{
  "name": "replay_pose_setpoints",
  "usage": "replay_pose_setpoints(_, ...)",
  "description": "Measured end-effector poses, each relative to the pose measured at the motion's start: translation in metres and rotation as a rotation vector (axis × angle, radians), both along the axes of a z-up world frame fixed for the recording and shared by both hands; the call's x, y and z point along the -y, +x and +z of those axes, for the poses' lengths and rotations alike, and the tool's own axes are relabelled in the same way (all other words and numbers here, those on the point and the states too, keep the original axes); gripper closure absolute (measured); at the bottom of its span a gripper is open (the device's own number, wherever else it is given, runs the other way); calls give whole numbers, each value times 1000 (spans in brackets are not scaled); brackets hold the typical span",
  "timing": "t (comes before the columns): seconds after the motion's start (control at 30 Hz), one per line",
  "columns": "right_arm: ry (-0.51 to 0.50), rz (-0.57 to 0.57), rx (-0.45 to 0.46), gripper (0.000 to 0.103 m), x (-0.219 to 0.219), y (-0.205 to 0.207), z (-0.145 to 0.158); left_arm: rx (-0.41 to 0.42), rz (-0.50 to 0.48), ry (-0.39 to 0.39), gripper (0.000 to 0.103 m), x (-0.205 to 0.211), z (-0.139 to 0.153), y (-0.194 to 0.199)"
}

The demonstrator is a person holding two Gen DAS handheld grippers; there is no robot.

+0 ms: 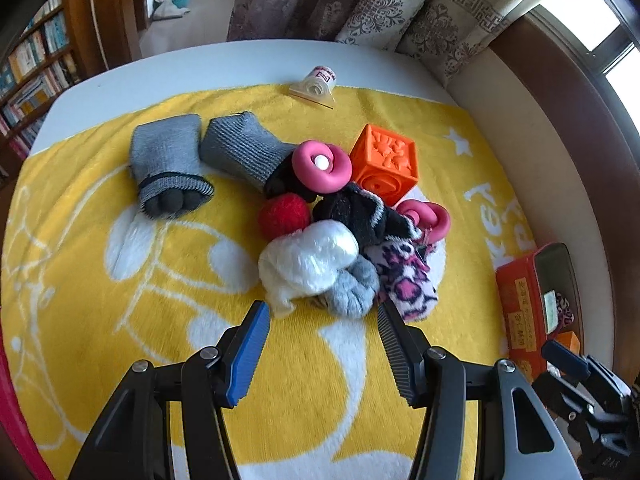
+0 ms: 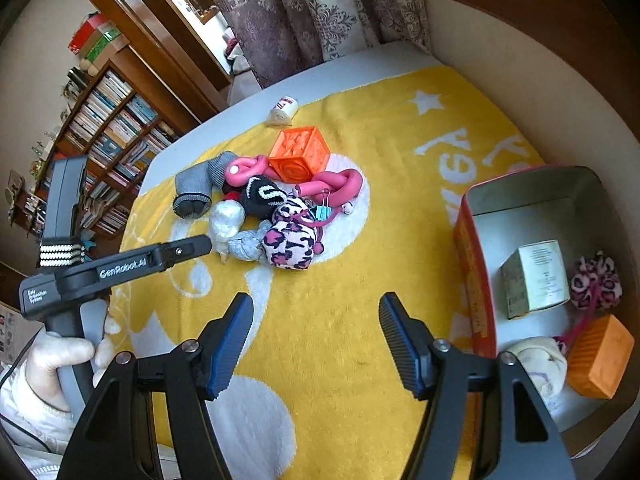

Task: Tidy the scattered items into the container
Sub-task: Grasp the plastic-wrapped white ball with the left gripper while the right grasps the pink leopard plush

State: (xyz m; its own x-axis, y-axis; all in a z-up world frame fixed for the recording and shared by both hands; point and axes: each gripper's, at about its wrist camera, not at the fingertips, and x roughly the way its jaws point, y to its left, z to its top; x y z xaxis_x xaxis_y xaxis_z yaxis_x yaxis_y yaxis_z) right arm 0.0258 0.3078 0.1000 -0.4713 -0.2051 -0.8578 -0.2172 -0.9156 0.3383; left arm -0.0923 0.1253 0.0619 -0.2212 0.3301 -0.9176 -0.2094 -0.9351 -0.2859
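Yellow blanket (image 1: 100, 280) underfoot, pile of scattered items centre. Left gripper (image 1: 324, 328) spread and empty, just short of the white fluffy bundle (image 1: 308, 260); right gripper (image 2: 316, 320) likewise spread, holding nothing. Best pinched at the bundle's middle (grey sock (image 1: 352, 288) and leopard sock (image 1: 404, 284) touching, likely to drag). Container (image 2: 472, 264) at right, partly filled.

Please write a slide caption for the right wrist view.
Open right gripper above yellow blanket, between toy pile and partly filled tin.
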Motion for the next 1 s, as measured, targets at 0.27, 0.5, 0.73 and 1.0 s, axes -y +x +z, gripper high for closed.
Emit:
replay_pose_setpoints(0.27, 10, -5, 40, 34, 8, -16, -11, 38, -25, -3, 45, -4, -28, -26)
replay_pose_setpoints(0.5, 23, 16, 73, 34, 16, -32, -23, 45, -34, 14, 51, -4, -44, -34)
replay_pose_setpoints(0.73, 18, 42, 83, 34, 23, -53, -33, 64, -35, 52, 67, 7, -41, -33)
replay_pose_setpoints(1.0, 35, 81, 107, 34, 38, -84, -50, 67, 1, 70, 67, 26, -29, -21)
